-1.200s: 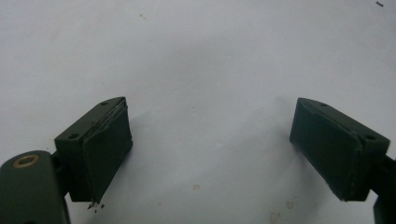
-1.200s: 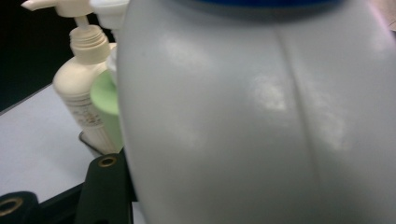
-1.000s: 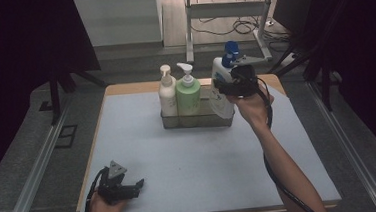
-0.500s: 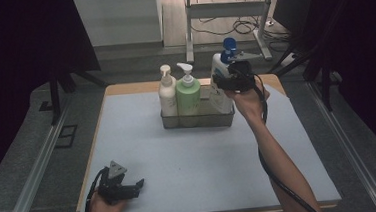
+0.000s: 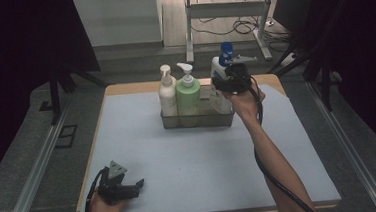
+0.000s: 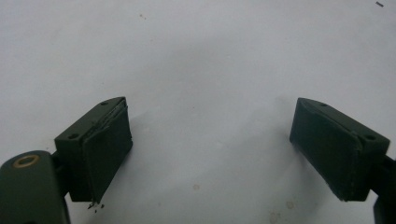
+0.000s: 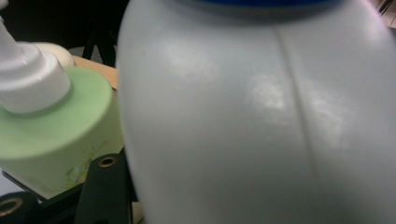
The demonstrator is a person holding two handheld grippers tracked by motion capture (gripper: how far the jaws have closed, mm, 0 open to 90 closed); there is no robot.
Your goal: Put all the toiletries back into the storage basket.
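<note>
My right gripper [image 5: 228, 81] is shut on a white bottle [image 5: 218, 67] with a blue cap, held upright just above the right end of a clear grey basket [image 5: 197, 120]. In the right gripper view the white bottle [image 7: 261, 112] looms very close, with one black jaw showing at its lower left. A cream pump bottle [image 5: 167, 95] and a green pump bottle [image 5: 188, 97] stand side by side in the basket's left half; the green pump bottle [image 7: 56, 126] sits just left of the held one. My left gripper [image 5: 139, 183] rests open on the mat near the front left, and nothing lies between the left gripper's [image 6: 210, 140] jaws.
A pale blue mat [image 5: 200, 160] covers the wooden table. Dark floor and metal rails run along both sides. A metal stand [image 5: 229, 13] and cables lie on the floor behind the table.
My right hand has shifted a little and lowered with the white bottle toward the basket's right end. The left gripper has stayed put.
</note>
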